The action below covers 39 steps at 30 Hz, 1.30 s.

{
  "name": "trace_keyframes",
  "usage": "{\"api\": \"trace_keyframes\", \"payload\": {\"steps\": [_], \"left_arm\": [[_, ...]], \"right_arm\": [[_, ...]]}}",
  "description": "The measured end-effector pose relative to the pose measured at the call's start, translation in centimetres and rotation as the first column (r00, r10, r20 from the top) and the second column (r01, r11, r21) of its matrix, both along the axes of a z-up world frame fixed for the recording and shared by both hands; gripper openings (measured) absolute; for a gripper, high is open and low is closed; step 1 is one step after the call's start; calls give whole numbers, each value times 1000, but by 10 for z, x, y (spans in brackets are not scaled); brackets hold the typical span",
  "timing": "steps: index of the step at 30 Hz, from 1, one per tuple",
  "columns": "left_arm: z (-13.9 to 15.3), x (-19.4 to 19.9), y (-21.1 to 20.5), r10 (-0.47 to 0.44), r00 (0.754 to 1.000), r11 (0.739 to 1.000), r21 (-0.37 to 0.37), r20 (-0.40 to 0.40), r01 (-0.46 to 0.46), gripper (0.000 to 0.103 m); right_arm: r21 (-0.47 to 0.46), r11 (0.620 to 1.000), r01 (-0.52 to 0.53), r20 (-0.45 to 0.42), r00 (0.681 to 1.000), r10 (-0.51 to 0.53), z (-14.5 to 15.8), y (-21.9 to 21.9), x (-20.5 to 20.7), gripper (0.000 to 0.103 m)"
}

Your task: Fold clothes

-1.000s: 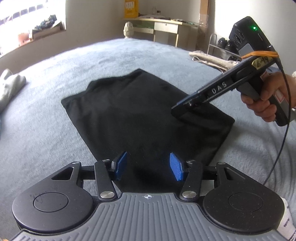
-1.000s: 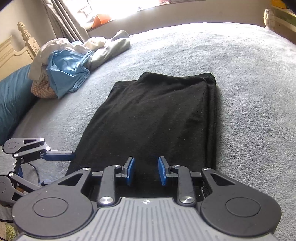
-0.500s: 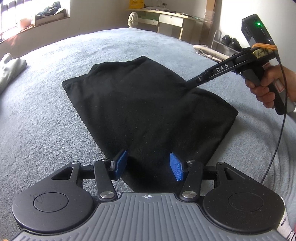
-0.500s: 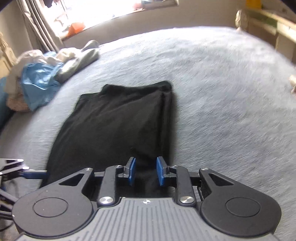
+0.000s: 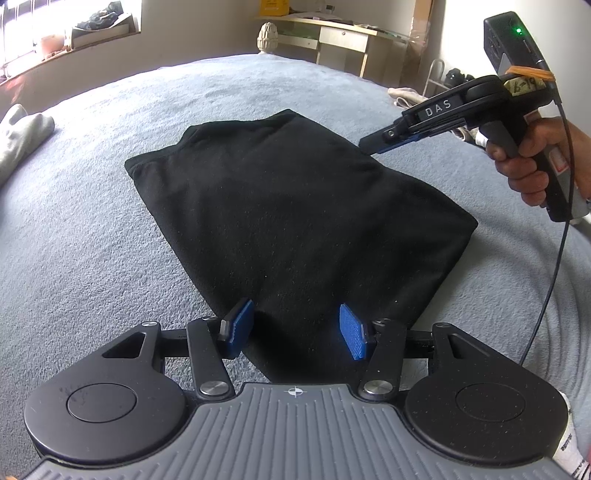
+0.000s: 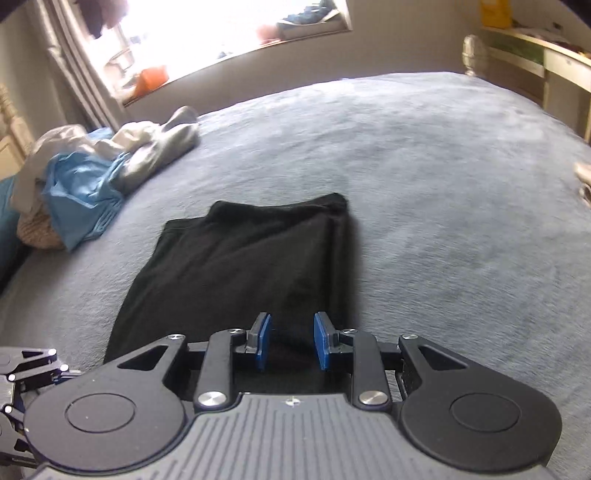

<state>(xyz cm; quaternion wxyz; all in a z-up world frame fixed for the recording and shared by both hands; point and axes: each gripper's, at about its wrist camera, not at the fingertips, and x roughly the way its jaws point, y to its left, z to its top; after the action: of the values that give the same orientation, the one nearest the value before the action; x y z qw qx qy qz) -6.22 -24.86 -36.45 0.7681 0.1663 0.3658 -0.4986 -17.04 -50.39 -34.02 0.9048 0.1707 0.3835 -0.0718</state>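
Note:
A black garment (image 5: 295,221) lies folded into a long rectangle on the grey-blue bed (image 5: 92,240). My left gripper (image 5: 295,330) is open, its blue pads (image 5: 352,332) spread just above the garment's near end with nothing between them. My right gripper (image 5: 384,142), held by a hand (image 5: 524,166), hovers at the garment's far right edge. In the right wrist view the right gripper (image 6: 291,341) is open with a narrow gap over the black garment (image 6: 251,269), holding nothing. The left gripper (image 6: 29,369) shows at the lower left.
A pile of unfolded clothes (image 6: 92,184), blue, white and grey, sits at the bed's far left by the window. A grey garment (image 5: 18,140) lies at the left edge. A desk (image 5: 351,40) and a bedpost (image 5: 267,35) stand beyond the bed.
My right gripper has drawn back from the middle of the black garment to its right edge and risen. The left gripper has stayed open at the near end.

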Motion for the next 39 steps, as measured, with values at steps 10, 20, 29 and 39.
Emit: {"api": "trace_keyframes", "payload": {"steps": [10, 20, 29, 39], "left_arm": [[-3, 2, -3, 2, 1000, 1000, -1, 1, -2, 52], [-3, 2, -2, 4, 1000, 1000, -2, 1, -4, 52], [-3, 1, -4, 5, 1000, 1000, -2, 1, -5, 53], [-4, 0, -1, 5, 1000, 1000, -1, 4, -5, 53]], "right_arm": [[29, 997, -69, -29, 997, 70, -9, 14, 14, 27], [-7, 999, 40, -61, 997, -40, -12, -6, 9, 27], [-2, 993, 120, -86, 989, -120, -16, -22, 4, 28], [-5, 984, 177, -63, 982, -177, -9, -33, 1, 28]]}}
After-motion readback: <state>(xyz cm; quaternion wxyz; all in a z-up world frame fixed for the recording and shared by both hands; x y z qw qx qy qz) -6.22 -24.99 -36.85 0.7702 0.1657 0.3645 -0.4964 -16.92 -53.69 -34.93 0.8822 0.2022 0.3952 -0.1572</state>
